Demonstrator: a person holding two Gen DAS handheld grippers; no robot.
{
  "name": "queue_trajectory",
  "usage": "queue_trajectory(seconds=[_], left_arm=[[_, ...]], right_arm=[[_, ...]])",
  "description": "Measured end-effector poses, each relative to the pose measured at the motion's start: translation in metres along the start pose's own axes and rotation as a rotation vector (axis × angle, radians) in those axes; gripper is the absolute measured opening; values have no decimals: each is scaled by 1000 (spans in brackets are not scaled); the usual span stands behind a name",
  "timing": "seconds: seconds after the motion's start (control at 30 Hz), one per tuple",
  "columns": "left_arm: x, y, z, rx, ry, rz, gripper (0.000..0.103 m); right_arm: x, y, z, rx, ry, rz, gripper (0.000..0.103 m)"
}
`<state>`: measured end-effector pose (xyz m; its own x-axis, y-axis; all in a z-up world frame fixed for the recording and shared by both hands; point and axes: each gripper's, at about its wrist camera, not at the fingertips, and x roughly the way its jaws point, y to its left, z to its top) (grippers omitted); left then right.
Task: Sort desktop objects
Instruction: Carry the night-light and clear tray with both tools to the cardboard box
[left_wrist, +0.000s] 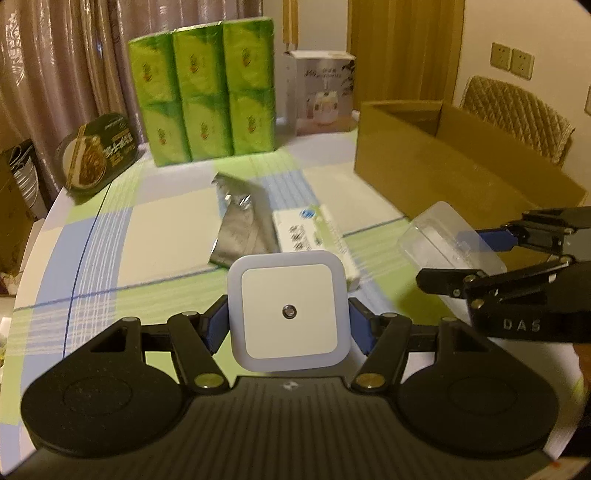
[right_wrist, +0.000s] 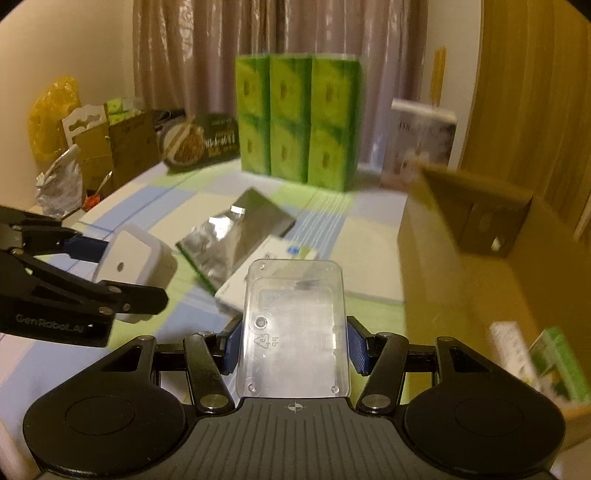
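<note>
Night light in left tongs

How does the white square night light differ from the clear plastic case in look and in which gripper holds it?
The night light is opaque white and square, with a small sensor dot; the clear plastic case is see-through and oblong. The left hand-held gripper clamps the night light, the right hand-held gripper the case. Both are held above the checked tablecloth.

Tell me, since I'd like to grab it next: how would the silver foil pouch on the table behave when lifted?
The foil pouch looks floppy: its surface is creased and it lies flat on the table. Probably light, since it seems thin. The shiny film may be slippery, so pinch an edge.
</note>
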<state>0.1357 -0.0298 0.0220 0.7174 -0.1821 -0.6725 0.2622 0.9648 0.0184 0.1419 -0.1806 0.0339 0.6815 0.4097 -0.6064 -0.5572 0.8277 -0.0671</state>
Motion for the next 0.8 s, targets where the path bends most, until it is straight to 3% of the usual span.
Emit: queue_trajectory(seconds=[0.37,0.8], left_arm=[[-11,-36,44,9,-100,-55,62],[-10,-93,83,12,-156,-171,62]], right_arm=[[-35,-34,25,-14,-92,-109,53],[-85,-110,29,85,-106,-236,53]])
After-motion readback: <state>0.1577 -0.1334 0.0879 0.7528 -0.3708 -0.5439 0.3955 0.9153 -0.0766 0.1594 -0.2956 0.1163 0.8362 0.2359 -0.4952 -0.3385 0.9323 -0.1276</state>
